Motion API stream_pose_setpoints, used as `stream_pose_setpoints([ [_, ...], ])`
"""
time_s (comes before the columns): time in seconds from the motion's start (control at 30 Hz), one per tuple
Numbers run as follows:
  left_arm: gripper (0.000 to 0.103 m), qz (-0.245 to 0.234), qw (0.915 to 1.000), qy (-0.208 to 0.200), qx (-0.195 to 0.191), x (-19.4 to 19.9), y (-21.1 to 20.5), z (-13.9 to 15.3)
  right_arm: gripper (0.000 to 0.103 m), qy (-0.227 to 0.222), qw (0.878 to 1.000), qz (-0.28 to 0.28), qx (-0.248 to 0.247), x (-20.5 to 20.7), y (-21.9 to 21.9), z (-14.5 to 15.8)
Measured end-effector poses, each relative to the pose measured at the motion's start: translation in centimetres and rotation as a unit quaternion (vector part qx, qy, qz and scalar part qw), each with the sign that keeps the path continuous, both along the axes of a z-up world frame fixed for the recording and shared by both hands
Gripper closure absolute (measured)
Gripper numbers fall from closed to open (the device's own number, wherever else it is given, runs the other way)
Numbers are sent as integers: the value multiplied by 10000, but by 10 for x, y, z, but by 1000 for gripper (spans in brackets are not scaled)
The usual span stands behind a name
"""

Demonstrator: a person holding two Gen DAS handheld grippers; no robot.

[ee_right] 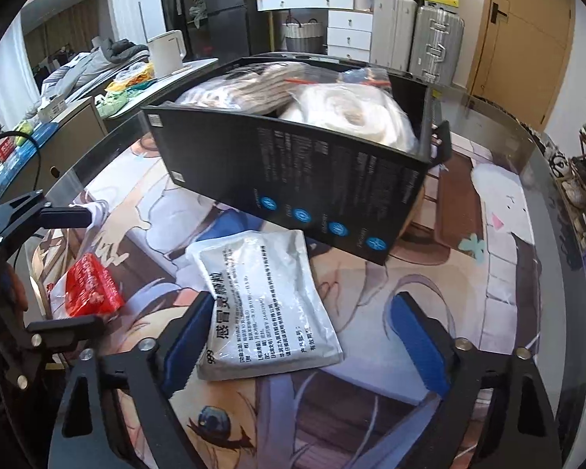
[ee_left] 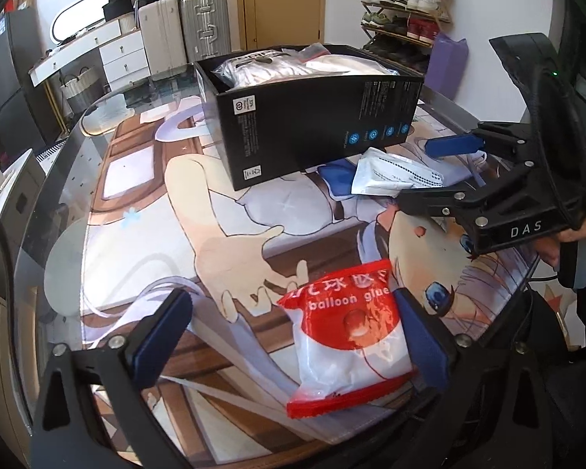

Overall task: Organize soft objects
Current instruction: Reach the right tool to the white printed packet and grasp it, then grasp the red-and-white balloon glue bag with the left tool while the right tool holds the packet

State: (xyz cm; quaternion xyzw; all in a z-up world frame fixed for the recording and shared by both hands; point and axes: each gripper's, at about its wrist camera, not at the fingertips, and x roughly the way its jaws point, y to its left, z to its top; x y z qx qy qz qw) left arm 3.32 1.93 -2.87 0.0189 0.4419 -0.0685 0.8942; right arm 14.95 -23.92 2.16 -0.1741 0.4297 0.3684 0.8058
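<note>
A red-and-white "balloon glue" packet (ee_left: 351,336) lies flat on the printed mat between the fingers of my left gripper (ee_left: 293,336). The right pad (ee_left: 422,340) sits at the packet's edge and the left pad stands well clear, so this gripper is open. A silver-white sachet (ee_right: 269,301) lies between the fingers of my right gripper (ee_right: 302,338), also open: its left pad (ee_right: 187,336) overlaps the sachet's corner while the right one is apart. Behind both stands an open black box (ee_left: 312,117) (ee_right: 293,172) filled with white bagged soft packs.
The printed mat (ee_left: 144,234) covers a glass table whose rounded edge (ee_left: 39,203) runs along the left. A hand (ee_left: 574,234) holds the right tool. Suitcases (ee_left: 205,25), white drawers and a shoe rack (ee_left: 406,8) stand beyond the table.
</note>
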Motion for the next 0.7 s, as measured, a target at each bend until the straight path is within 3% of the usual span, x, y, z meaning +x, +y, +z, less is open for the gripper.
stream_pose_setpoints([
  [0.07, 20, 7, 10000, -61, 28, 0, 0, 0, 27, -7, 10000, 71, 28, -3, 1, 1],
  [0.2, 49, -72, 9998, -181, -41, -1, 0, 4, 43, 27, 9998, 197, 68, -6, 3, 3],
  [0.47, 51, 155, 9987, -363, -314, 2, 7, 10, 59, 71, 9994, 298, 159, -9, 1, 7],
  [0.7, 51, 259, 9970, -583, -446, 4, 6, 20, 64, 27, 9991, 353, 225, -14, -3, 14],
])
